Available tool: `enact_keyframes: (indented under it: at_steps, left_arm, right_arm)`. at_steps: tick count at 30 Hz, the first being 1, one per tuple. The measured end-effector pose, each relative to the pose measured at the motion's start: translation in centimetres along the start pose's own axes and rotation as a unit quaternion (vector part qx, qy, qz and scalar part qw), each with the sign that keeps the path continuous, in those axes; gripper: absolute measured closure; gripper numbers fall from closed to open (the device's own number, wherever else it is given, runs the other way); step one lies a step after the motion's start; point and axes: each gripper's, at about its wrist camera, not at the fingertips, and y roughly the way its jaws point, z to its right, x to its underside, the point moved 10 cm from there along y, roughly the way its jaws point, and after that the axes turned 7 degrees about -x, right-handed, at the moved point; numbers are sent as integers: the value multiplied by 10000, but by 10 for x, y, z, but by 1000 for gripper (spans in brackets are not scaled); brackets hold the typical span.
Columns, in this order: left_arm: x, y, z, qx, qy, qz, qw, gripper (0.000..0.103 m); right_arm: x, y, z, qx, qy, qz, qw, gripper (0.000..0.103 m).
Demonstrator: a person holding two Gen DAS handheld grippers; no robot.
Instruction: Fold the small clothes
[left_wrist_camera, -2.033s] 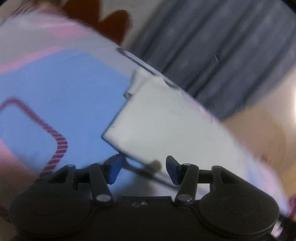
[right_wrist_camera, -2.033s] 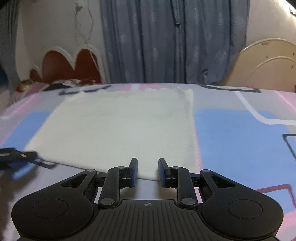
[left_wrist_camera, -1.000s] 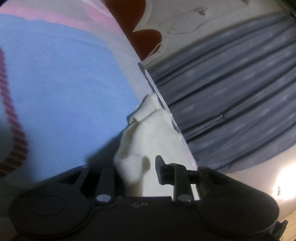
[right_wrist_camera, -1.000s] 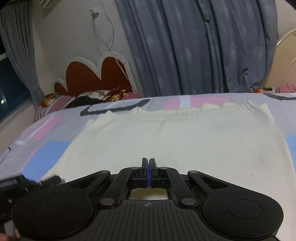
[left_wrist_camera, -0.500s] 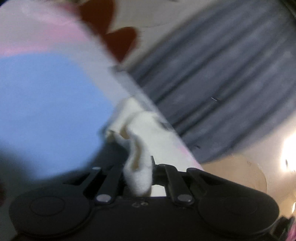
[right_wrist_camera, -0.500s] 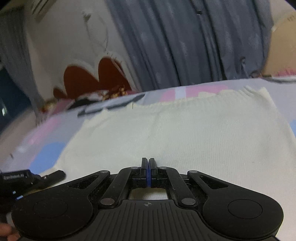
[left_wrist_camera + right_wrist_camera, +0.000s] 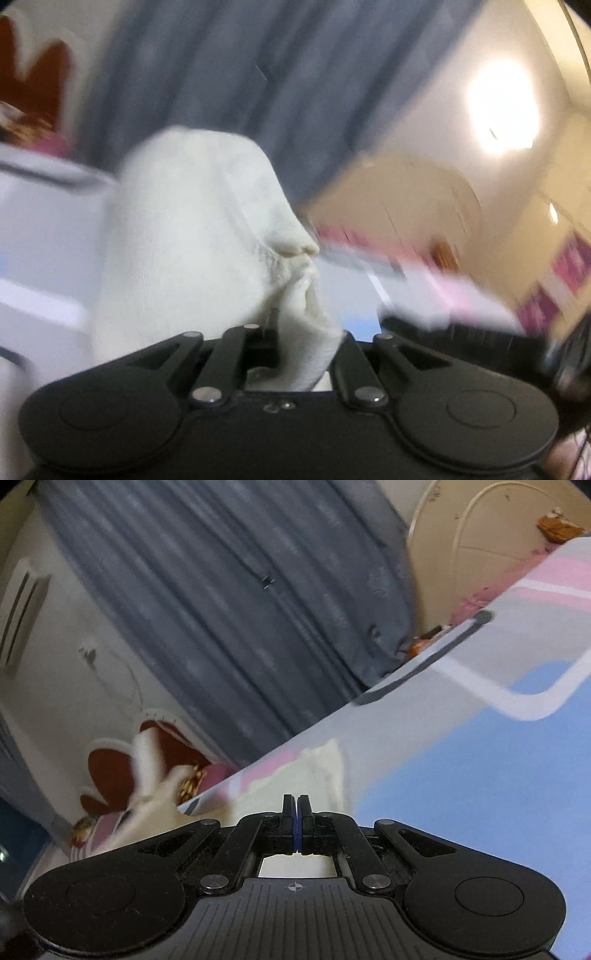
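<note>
Left hand-held gripper (image 7: 295, 332): jaws easing apart, a bunched fold of the cream knit garment (image 7: 192, 236) between them, lifted and blocking most of its view. Right hand-held gripper (image 7: 297, 823): closed, garment edge beneath its tips. Bed (image 7: 461, 775): blue-and-pink sheet. Beyond far edge: grey-blue curtain (image 7: 221, 609), scalloped red headboard (image 7: 110, 771).

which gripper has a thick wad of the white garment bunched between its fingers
The left gripper: a thick fold of the white garment sits between its opening jaws. The right gripper looks pressed fully together, no wad between.
</note>
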Motion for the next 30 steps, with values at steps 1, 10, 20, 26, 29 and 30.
enact_keyframes:
  at_steps: [1,10,20,26,29,30]
  left_arm:
    - [15,12,11,141,124,-332,9993,69]
    - [-15,-53,-66,-533,-288,532,9967,44]
    - [-18,-8,-140,-911,-839,63,9923,44]
    - [-11,-14,-139,-1018,-608,9,9929,42]
    - [-13,-13,-140,-1013,-593,9,9931,43]
    - [-12,-15,-141,-1008,-564,14,9933,45]
  right_arm:
    - [-2,-5,4,-58,56,18,10000,103]
    - [-2,-10,-3,-387,-156,-114,9991,35]
    - [38,52,-12,-38,-739,-1026,9920,53]
    - [52,65,-14,-27,-994,-1256,9871,59]
    - [52,69,-13,49,-1167,-1303,9846,88]
    - [52,68,-15,39,-1262,-1289,9836,91]
